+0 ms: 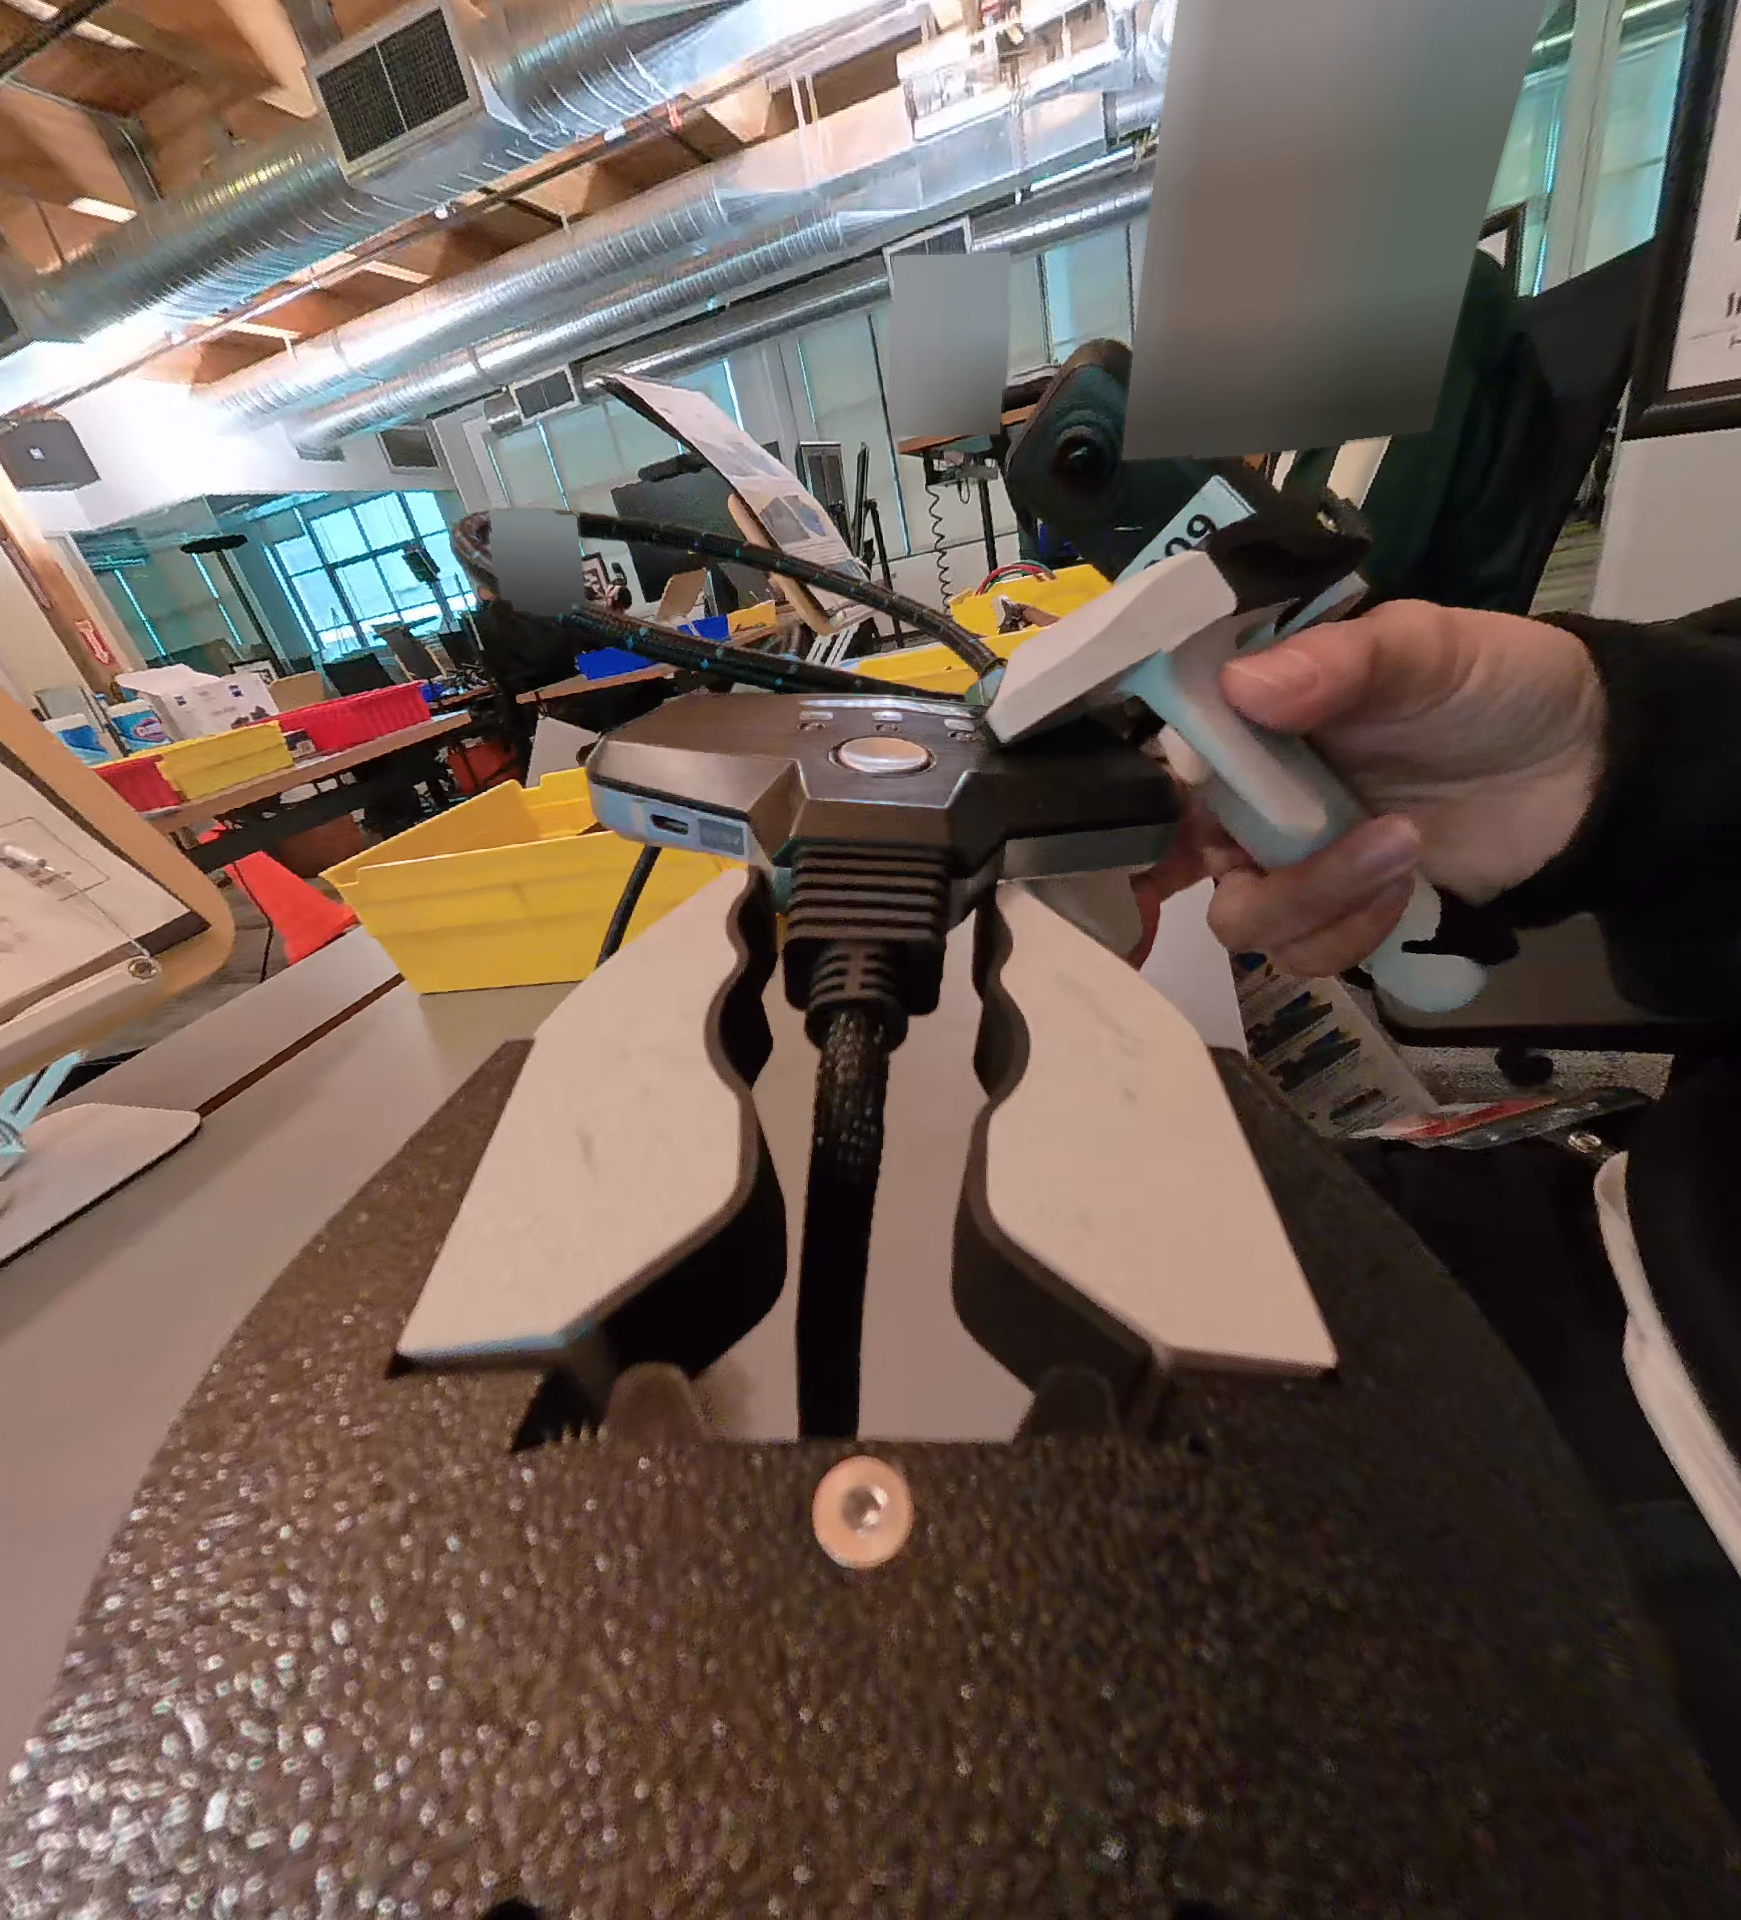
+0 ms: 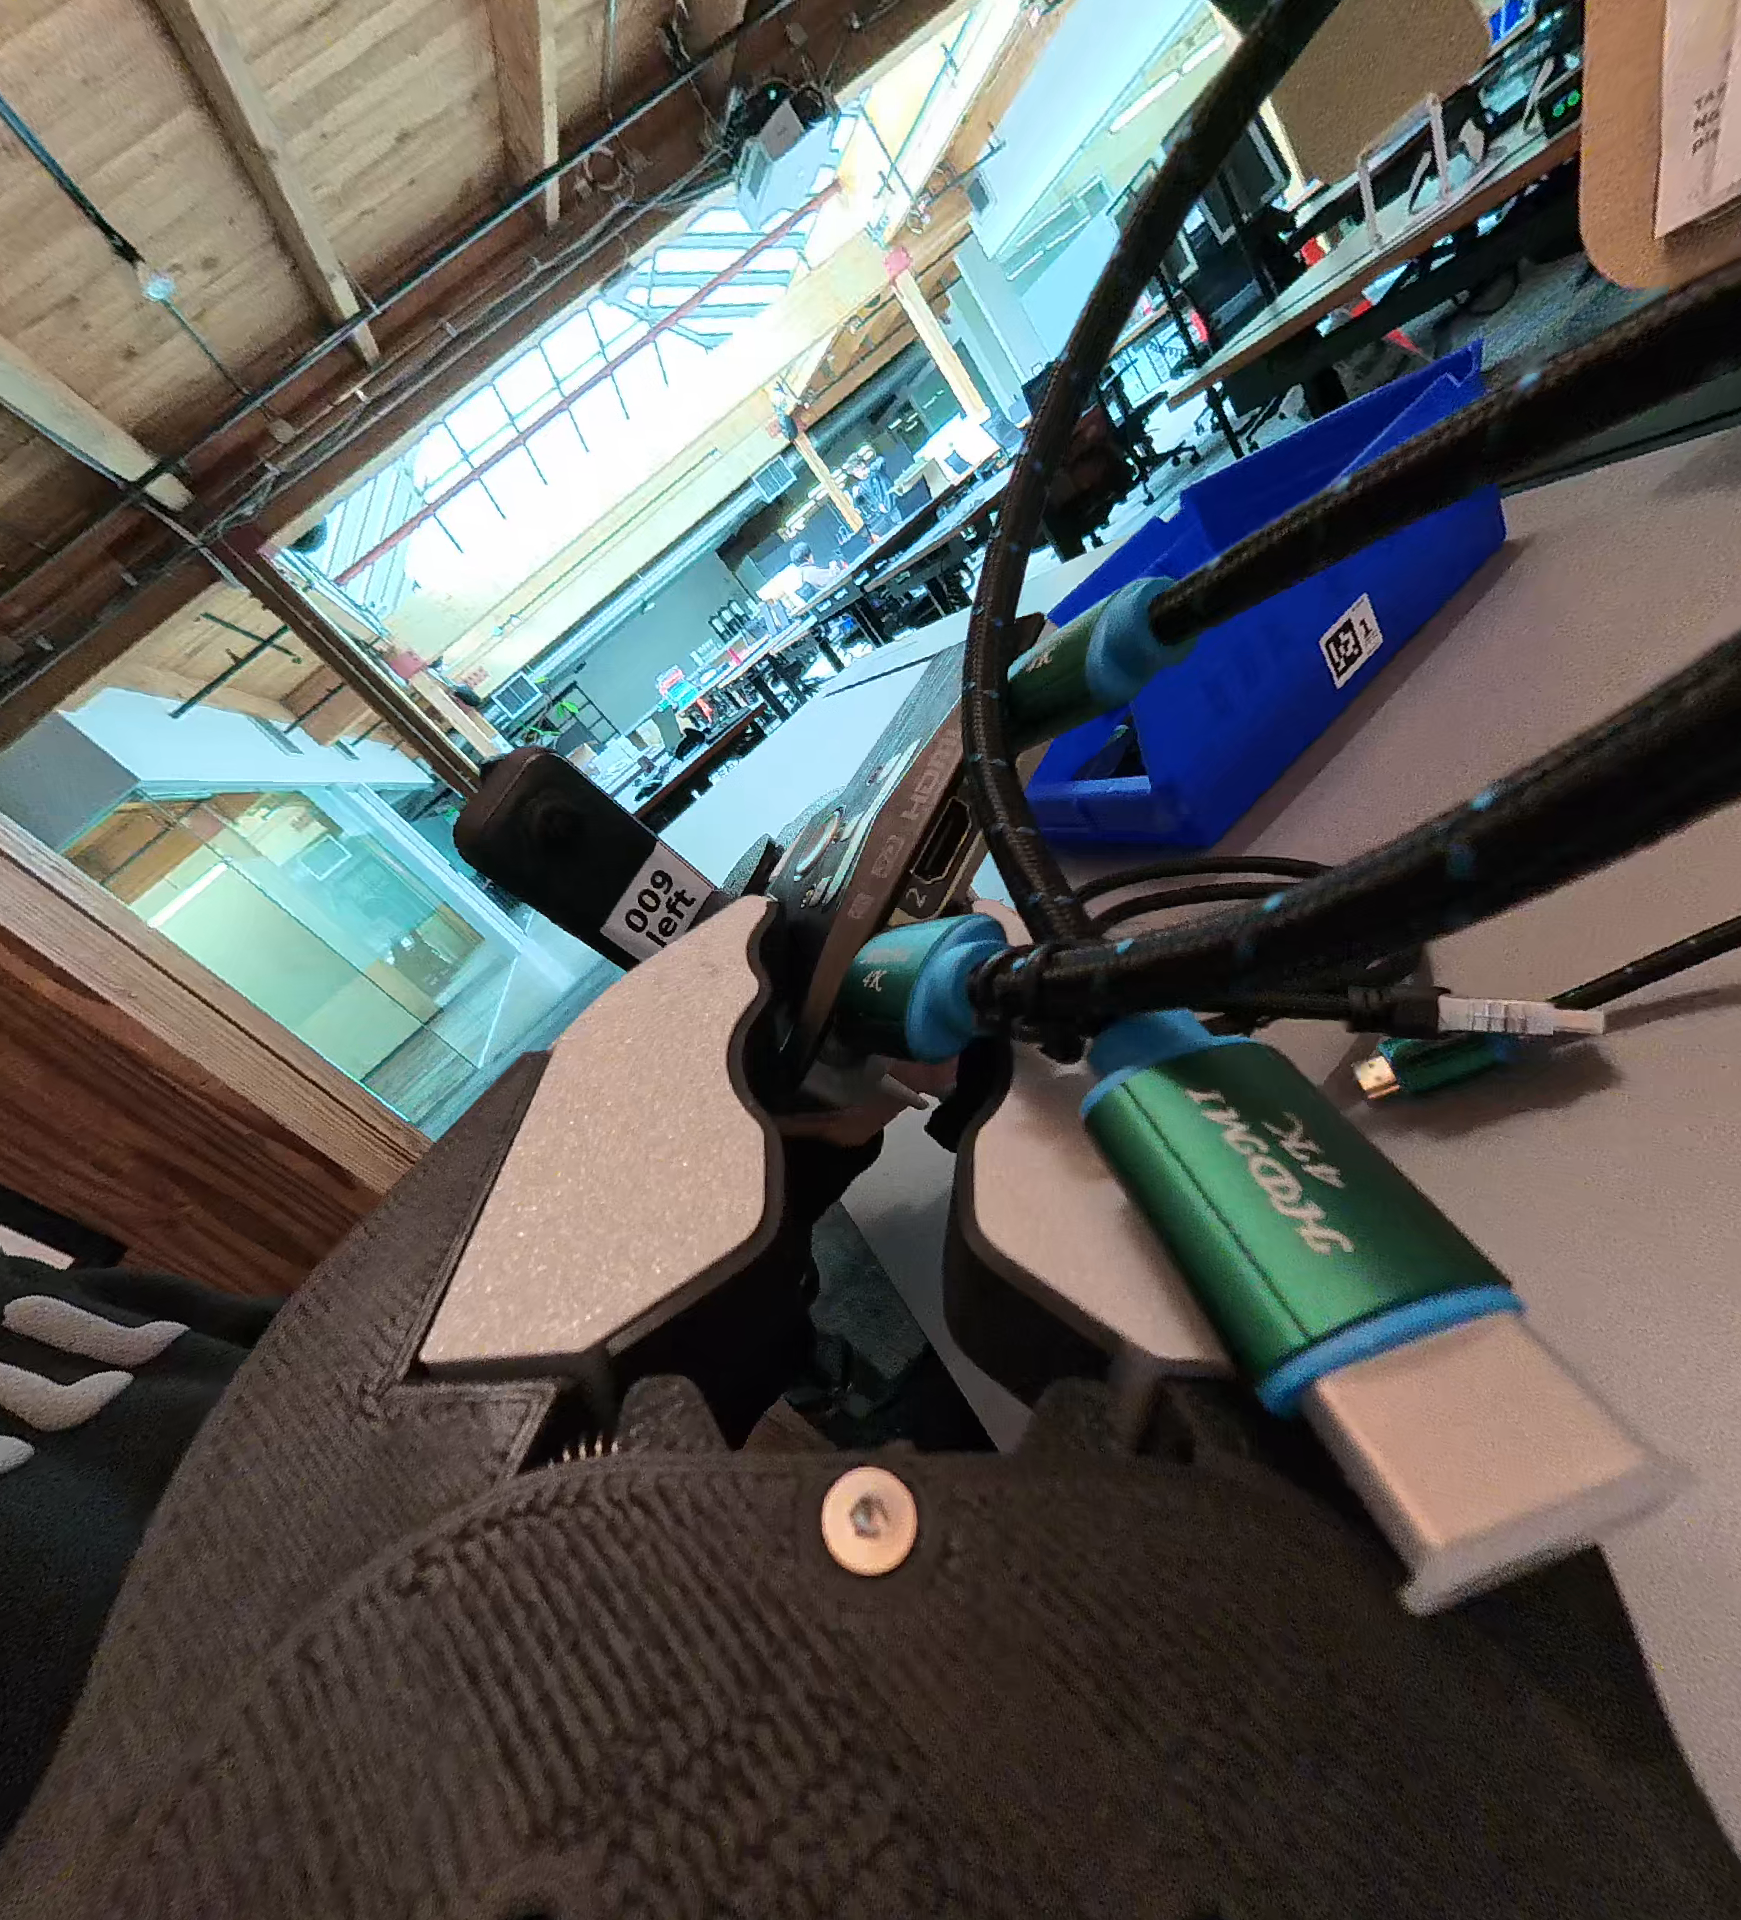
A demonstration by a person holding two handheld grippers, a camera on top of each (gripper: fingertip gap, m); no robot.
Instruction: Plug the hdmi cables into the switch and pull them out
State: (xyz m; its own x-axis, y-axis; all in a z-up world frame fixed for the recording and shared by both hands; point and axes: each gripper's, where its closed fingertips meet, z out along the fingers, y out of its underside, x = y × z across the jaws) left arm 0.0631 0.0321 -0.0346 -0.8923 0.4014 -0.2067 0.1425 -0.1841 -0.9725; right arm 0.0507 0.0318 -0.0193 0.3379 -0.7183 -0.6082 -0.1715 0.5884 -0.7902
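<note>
Fingers of the left gripper (image 1: 861, 925) pinch the switch's (image 1: 845, 790) ribbed cable boot, holding it above the tabletop (image 1: 222, 1122). Right gripper (image 2: 861, 1049) clamps the switch's far right end beside a plugged green plug (image 2: 897, 982); a loose plug (image 2: 1365, 1288) lies across its right finger.

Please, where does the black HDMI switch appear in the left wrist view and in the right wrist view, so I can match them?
Left wrist view: the switch is at centre, just beyond the fingertips, flat, round button up.
Right wrist view: the switch is at centre, tilted on edge, one port empty.
Shared landmark: the round silver button on its top face.
</note>
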